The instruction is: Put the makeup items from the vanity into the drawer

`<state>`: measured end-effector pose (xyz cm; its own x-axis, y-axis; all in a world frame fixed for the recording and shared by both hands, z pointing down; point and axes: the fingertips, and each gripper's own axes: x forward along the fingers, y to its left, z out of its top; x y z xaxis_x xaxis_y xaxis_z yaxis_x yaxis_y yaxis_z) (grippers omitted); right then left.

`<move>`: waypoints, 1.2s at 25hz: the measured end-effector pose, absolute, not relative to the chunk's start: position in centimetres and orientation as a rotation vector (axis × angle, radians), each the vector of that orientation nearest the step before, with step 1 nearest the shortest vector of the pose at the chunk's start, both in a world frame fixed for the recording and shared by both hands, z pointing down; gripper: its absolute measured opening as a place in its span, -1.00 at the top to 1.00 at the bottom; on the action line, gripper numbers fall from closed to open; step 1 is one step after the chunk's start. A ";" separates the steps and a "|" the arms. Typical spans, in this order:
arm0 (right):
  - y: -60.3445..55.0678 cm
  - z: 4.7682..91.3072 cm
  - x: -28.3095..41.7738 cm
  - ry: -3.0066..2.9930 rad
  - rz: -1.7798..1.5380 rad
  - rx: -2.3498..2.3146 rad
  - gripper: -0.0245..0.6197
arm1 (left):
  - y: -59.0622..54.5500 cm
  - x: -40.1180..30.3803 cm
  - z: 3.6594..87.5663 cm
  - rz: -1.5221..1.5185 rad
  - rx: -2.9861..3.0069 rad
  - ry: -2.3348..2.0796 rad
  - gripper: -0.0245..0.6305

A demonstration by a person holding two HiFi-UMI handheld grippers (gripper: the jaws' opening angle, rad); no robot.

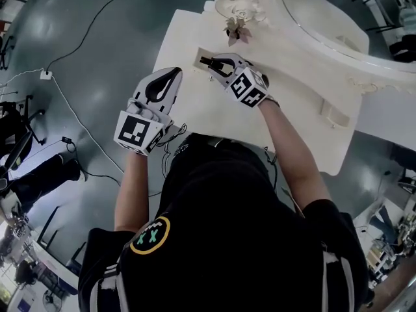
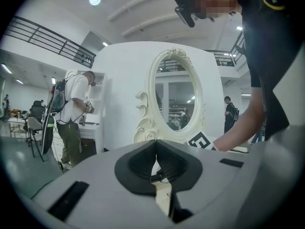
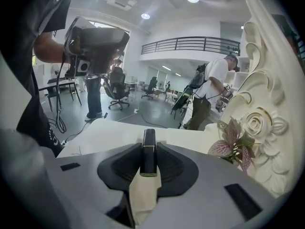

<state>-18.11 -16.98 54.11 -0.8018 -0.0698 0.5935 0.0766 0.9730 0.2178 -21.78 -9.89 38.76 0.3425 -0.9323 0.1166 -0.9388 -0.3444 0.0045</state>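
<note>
My right gripper (image 1: pixel 209 62) is shut on a slim black lipstick tube (image 3: pixel 148 151), which stands upright between the pads with its top poking past the tips. It hovers over the back left of the white vanity top (image 1: pixel 188 103), just beside a raised cream edge (image 1: pixel 197 55) that may be the drawer's rim. My left gripper (image 1: pixel 170 77) hangs over the vanity's left front edge with its jaws shut and nothing between them (image 2: pixel 156 144). No other makeup items show on the top.
An oval mirror in an ornate cream frame (image 1: pixel 312 25) stands at the back right, with a small pink-leaved plant (image 1: pixel 235 30) at its foot, close to the right gripper (image 3: pixel 233 144). Cables (image 1: pixel 71 109) trail over the grey floor on the left. People (image 3: pixel 209 94) stand further off.
</note>
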 end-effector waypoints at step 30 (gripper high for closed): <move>-16.2 39.4 -8.4 -2.812 -0.204 0.508 0.79 | -14.5 -14.0 37.3 0.135 2.732 -1.491 0.85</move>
